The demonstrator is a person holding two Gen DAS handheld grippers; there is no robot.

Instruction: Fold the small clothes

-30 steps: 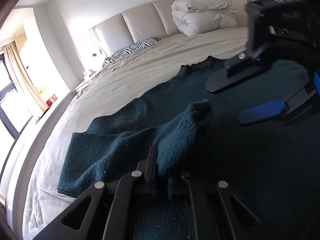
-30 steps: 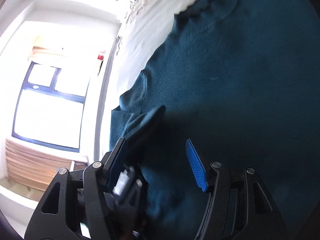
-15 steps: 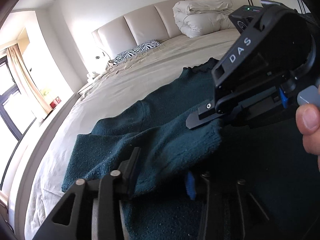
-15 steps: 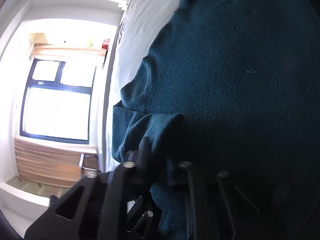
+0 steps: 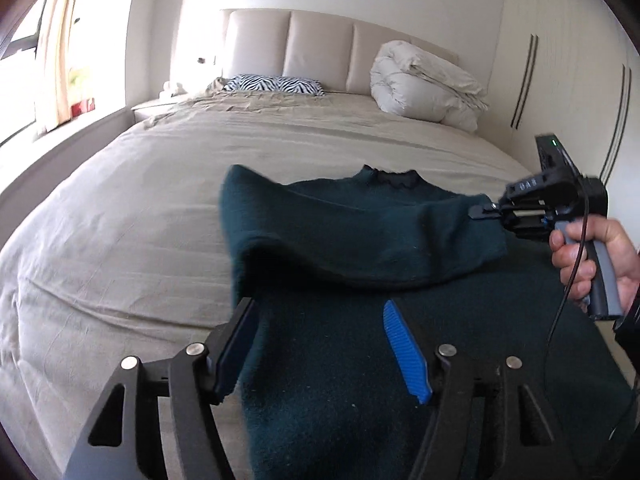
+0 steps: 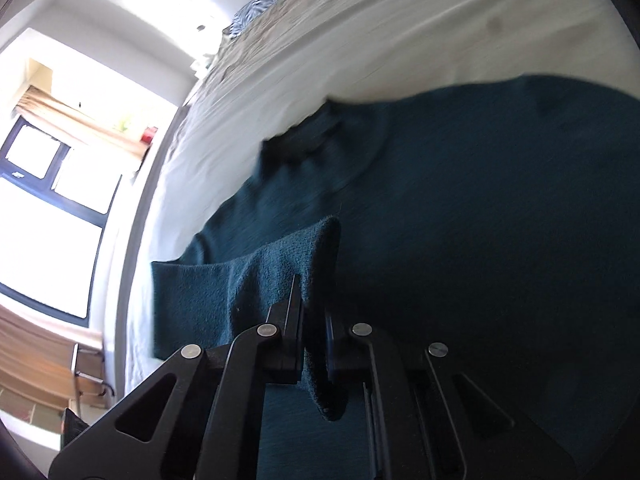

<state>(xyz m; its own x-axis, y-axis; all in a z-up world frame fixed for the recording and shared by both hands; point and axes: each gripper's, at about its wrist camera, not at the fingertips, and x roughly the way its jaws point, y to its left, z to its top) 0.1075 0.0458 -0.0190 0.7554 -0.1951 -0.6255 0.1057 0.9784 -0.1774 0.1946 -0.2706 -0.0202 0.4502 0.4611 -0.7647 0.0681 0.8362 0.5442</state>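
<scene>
A bedroom with a wide bed under a beige sheet fills the left wrist view; a padded headboard stands against the far wall, with a zebra-print pillow below it and a rolled white duvet to the right. A curtain hangs by the bright window on the left, and wardrobe doors close the right side. A dark green sweater lies on the near part of the bed, collar toward the headboard. Its left sleeve is folded across the chest toward the right. The left gripper hangs just above the sweater's left edge, its jaws opening, spread apart with cloth beneath them but nothing pressed between the blue pads. On the right, the right gripper pinches the end of the folded sleeve, and a hand grips its grey handle, with a black cable running down past it.

In the right wrist view the scene is tilted: the window and curtain sit at the left, the sheet of the bed runs across the top, and the zebra-print pillow shows at the upper edge. The sweater covers the right and lower part. The right gripper has its jaws pressed together on a fold of the sleeve, which stands up above the fingertips.
</scene>
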